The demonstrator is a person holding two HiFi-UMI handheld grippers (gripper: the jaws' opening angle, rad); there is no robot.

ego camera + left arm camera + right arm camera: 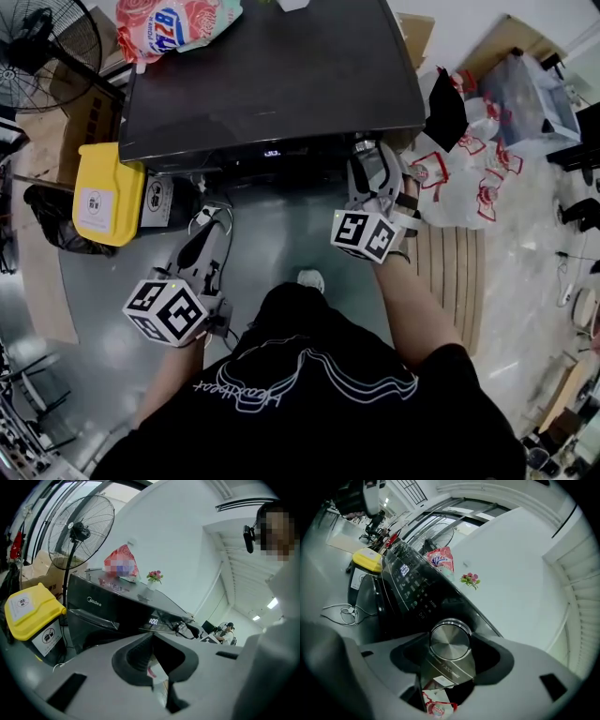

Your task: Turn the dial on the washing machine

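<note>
Two grippers are shown. The right gripper point(367, 155) is clamped on the silver dial point(450, 641), which is seen at the lower centre of the right gripper view, on the dark washing machine's point(272, 75) front panel. The left gripper point(152, 637) is clenched on nothing, apart from the machine.

Our right gripper point(367, 155) reaches forward on an outstretched forearm, rolled sideways, jaws pressed on the dial point(450, 640). Our left gripper point(208, 230) hangs lower, nearer our body, jaws together, empty.
</note>
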